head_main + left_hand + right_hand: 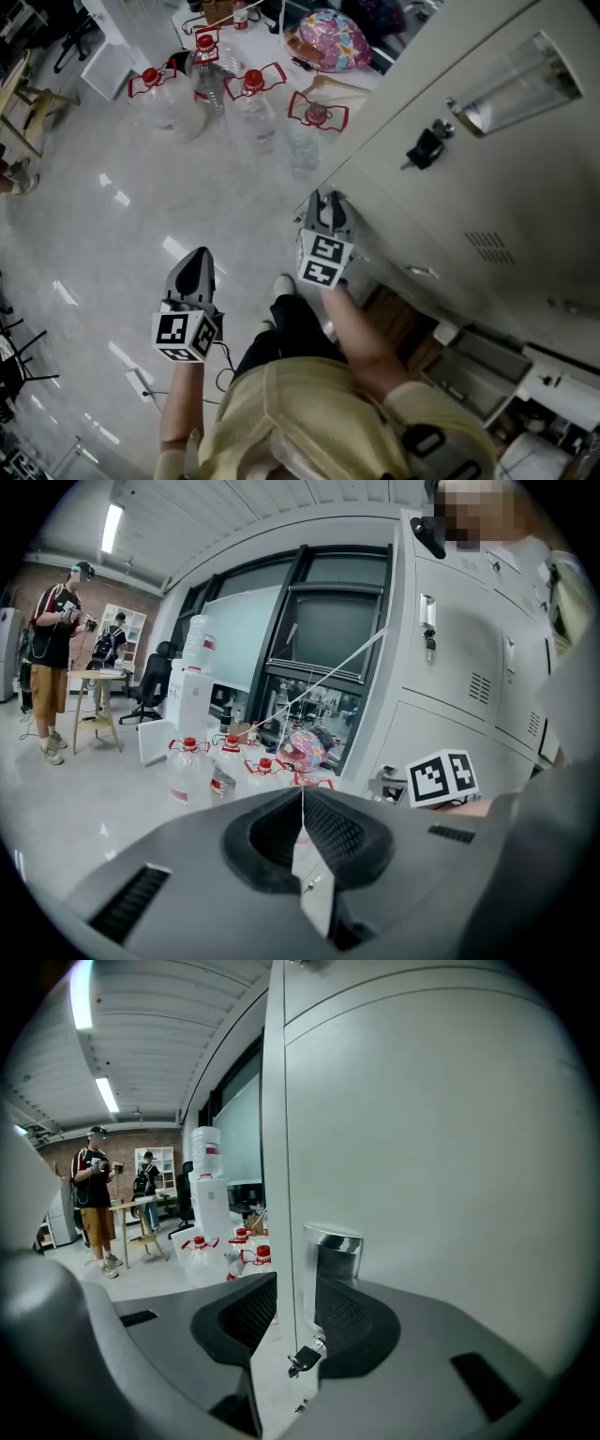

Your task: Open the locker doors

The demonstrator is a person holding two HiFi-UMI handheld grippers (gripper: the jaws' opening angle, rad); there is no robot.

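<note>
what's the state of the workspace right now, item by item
surface: glossy grey floor
job's things: locker door with metal handle, key below it
clutter: red-capped water jugs on the floor, colourful bundle beyond
grippers: left gripper shut, empty; right gripper open, jaws astride the door's edge
cables: thin dark lead below the left gripper
surroundings: two people by a table, far side
</note>
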